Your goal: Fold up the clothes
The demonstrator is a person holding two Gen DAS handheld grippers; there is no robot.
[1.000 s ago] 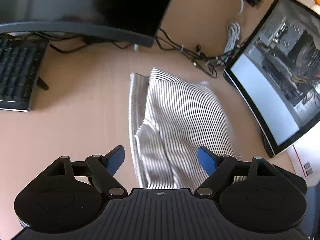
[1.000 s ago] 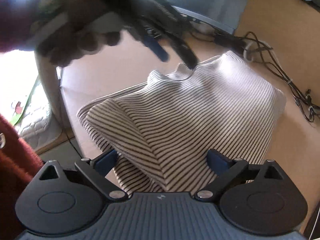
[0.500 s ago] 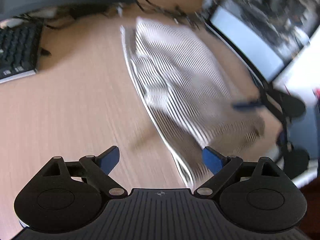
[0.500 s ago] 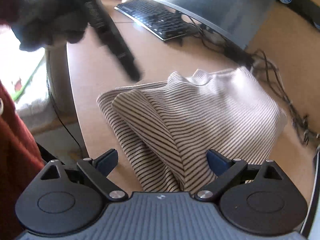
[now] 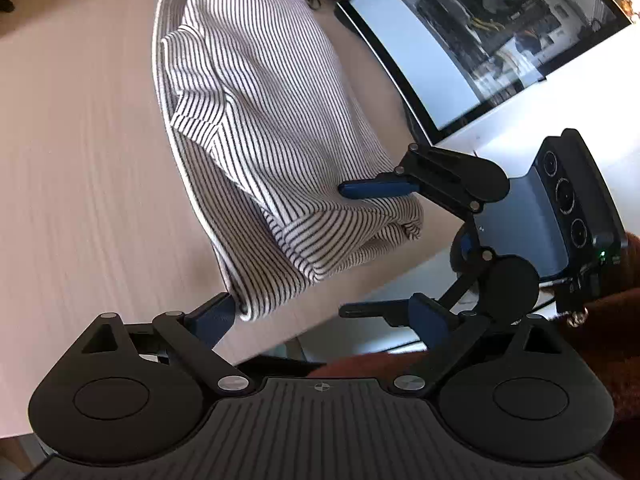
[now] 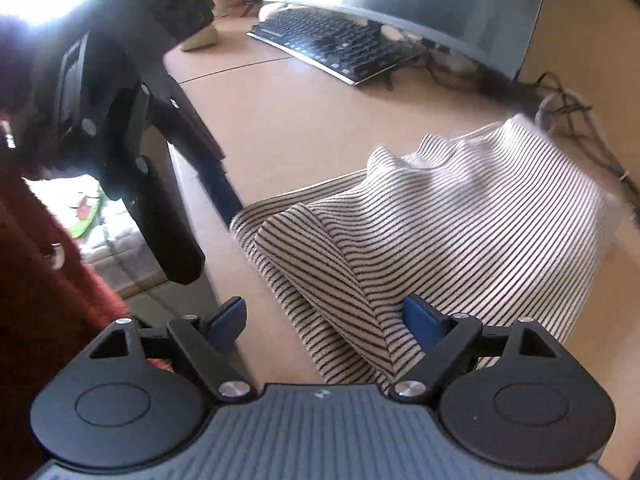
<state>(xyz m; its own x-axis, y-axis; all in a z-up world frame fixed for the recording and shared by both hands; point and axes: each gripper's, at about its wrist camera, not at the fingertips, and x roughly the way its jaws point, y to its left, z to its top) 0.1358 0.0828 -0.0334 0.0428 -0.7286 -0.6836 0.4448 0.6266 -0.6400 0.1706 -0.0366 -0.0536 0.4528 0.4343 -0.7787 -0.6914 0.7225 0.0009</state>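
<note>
Moved since earlier frame: left gripper (image 5: 320,316) swung round toward the near edge of the desk (image 5: 80,160), jaws just been opening, near corner of the striped garment (image 5: 256,120) touching its left finger (image 5: 214,316), not pinched; right gripper (image 6: 324,320) jaws just been closing a little, a fold of cloth between them, unpinched.
Garments: one, white with dark stripes, folded in layers.
Garment place: on the desk by the near edge, one corner at that edge, beside the lit monitor (image 5: 460,40).
Garment long axis: from the near edge toward the cables (image 6: 568,112) at the back.
Grippers: two, both released, wide apart.
Monitors: two, second one dark (image 6: 440,0).
Keyboards: one (image 6: 332,44), toward the back edge.
Sleeves: red-brown (image 6: 36,280), left side of right wrist view.
</note>
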